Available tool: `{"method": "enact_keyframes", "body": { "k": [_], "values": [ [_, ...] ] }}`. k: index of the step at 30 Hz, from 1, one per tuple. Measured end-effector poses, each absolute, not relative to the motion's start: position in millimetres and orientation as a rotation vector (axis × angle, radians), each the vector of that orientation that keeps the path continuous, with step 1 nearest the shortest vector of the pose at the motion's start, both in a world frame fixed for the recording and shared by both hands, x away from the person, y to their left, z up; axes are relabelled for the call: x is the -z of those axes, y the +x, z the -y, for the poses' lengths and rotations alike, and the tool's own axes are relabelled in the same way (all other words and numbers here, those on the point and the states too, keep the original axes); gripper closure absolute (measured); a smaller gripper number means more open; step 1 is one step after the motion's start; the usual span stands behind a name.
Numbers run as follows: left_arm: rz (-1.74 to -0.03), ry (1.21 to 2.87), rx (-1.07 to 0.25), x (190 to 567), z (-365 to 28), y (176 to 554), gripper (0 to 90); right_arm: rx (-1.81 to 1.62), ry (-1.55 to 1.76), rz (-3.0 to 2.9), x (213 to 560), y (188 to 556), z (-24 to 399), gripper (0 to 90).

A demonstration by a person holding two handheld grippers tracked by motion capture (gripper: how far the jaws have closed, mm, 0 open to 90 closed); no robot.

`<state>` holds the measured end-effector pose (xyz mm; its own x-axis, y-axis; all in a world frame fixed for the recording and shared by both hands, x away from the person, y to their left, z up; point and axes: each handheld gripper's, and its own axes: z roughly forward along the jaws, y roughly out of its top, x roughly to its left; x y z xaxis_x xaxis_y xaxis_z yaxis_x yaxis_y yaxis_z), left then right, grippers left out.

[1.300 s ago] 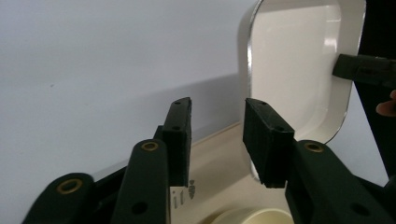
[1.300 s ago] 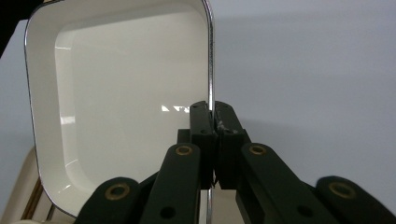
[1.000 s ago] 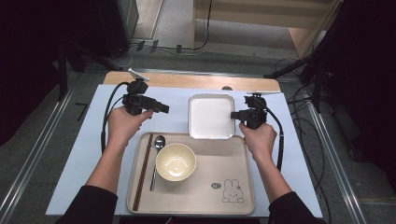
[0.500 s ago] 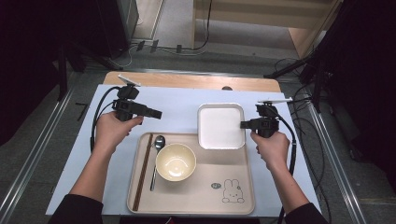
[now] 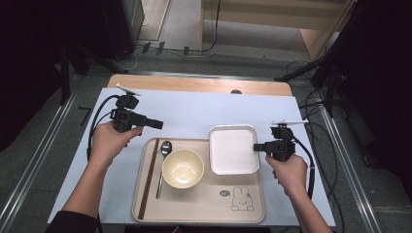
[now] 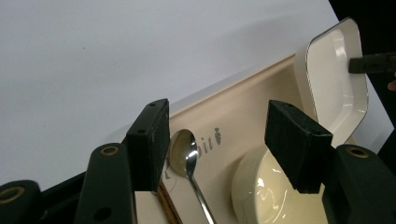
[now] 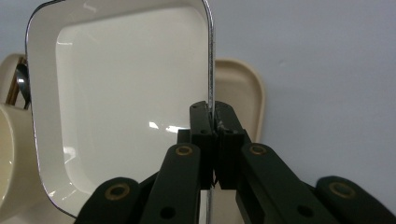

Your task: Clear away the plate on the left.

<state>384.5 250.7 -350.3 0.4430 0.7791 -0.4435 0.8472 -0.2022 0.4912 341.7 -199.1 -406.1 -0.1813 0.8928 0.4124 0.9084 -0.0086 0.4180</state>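
Note:
A beige tray point(image 5: 204, 201) holds a cream bowl point(image 5: 182, 168), a metal spoon point(image 5: 164, 155) and brown chopsticks point(image 5: 148, 179). A white square plate point(image 5: 233, 150) lies over the tray's far right corner. My right gripper point(image 5: 256, 147) is shut on the plate's right rim; up close its jaws point(image 7: 214, 109) pinch the thin edge of the plate point(image 7: 126, 93). My left gripper point(image 5: 158, 124) hovers over the mat beyond the tray's far left corner. Its jaws point(image 6: 217, 116) have just been opening and hold nothing. Past them lie the spoon point(image 6: 184, 154) and bowl point(image 6: 266, 196).
A pale blue mat point(image 5: 194, 109) covers a wooden table point(image 5: 204, 85). The tray's near right part bears a rabbit drawing point(image 5: 240, 199). Cables point(image 5: 311, 170) trail from both grippers. Metal rails point(image 5: 350, 170) and dark stands flank the table.
My right gripper has brought the plate nearer and to the right, onto the tray's far right corner. My left hand has drawn away leftward from the plate.

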Motion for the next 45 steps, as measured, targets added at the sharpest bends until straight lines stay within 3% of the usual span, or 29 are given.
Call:
{"method": "enact_keyframes", "body": {
  "k": [34,41,45],
  "values": [
    [-1.369,2.055,0.120,378,-287,345,39.3,0.804,-1.903,2.179,452,307,178,86.9],
    [-1.380,2.050,0.109,383,-298,331,38.7,0.924,-1.862,2.207,442,303,187,69.4],
    [-1.385,2.058,0.101,385,-302,324,38.6,1.037,-1.799,2.256,431,300,194,54.6]
  ]
}}
